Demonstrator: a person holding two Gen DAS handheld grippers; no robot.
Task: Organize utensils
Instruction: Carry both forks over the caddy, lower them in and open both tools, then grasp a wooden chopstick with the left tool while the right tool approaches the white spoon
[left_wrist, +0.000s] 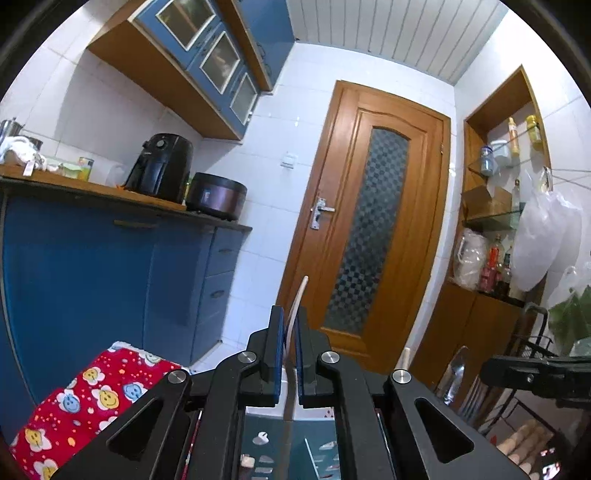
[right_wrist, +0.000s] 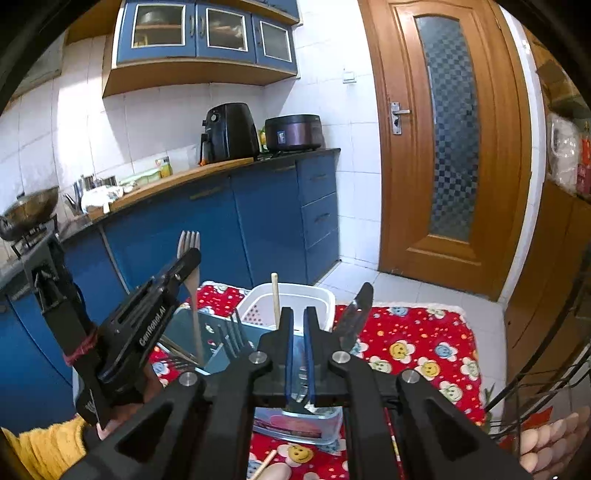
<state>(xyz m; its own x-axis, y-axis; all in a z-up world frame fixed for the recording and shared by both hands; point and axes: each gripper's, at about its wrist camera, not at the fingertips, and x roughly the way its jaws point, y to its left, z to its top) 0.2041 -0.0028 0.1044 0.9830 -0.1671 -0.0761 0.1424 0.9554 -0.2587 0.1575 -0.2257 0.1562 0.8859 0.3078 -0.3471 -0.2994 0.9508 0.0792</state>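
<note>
Left wrist view: one left claw (left_wrist: 290, 354) fills the lower centre, its two blue pads drawn almost together around the thin handle of one wooden fork (left_wrist: 297, 306), which rises between them. Below it lies a blue-grey organiser (left_wrist: 273, 443). One red smiley-patterned cloth (left_wrist: 92, 398) covers the desk at lower left. The right claw's black body shows at the right edge, and beside it one metal blade (left_wrist: 454, 373) stands tilted. Right wrist view: one right claw (right_wrist: 298, 332) sits at lower centre, its pads nearly closed around one metal utensil (right_wrist: 300, 386); what kind it is cannot be told. At centre left the left claw (right_wrist: 190, 258) holds the wooden fork (right_wrist: 188, 240) nearly upright, four tines up, its lower end down in the organiser (right_wrist: 218, 360), where at least two metal forks (right_wrist: 236, 332) lean. Behind stands one white basket (right_wrist: 314, 295) with one wooden stick (right_wrist: 274, 299) upright in it. One clear container (right_wrist: 299, 428) lies under the claw. A hand (right_wrist: 554, 435) shows at lower right.
</note>
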